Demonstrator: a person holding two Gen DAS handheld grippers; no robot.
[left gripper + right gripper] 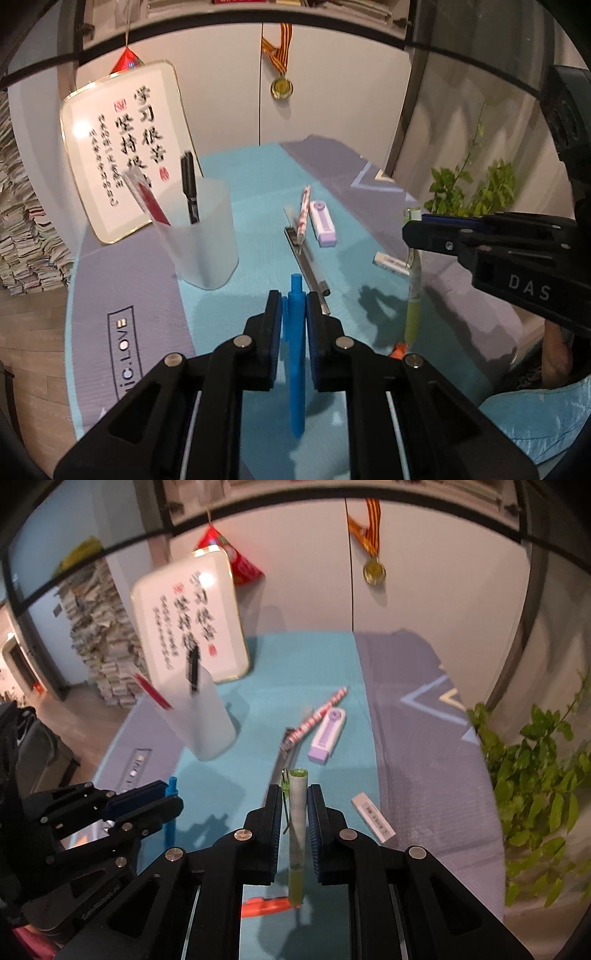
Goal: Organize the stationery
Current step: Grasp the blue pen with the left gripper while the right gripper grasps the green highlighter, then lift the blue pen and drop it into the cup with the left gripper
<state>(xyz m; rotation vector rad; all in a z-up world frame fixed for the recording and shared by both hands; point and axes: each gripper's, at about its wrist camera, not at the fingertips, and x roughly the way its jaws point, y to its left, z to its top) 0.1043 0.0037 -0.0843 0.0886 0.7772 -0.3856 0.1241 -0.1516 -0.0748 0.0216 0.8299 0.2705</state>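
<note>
The left claw (293, 314) grips a blue pen (296, 354) upright above the tabletop (258, 236); the right claw (294, 805) clamps a green pen (297, 827), near the cup (201, 232).

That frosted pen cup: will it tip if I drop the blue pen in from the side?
The frosted cup looks like thin, light plastic, so a sideways knock could probably slide or tip it. It holds only a black marker and a red item, both leaning, adding little ballast. Lowering the blue pen vertically seems safer.

White cabinet doors (314, 92) carry a hanging medal (282, 87); paper stacks (22, 221) line the wooden floor (33, 350).
</note>
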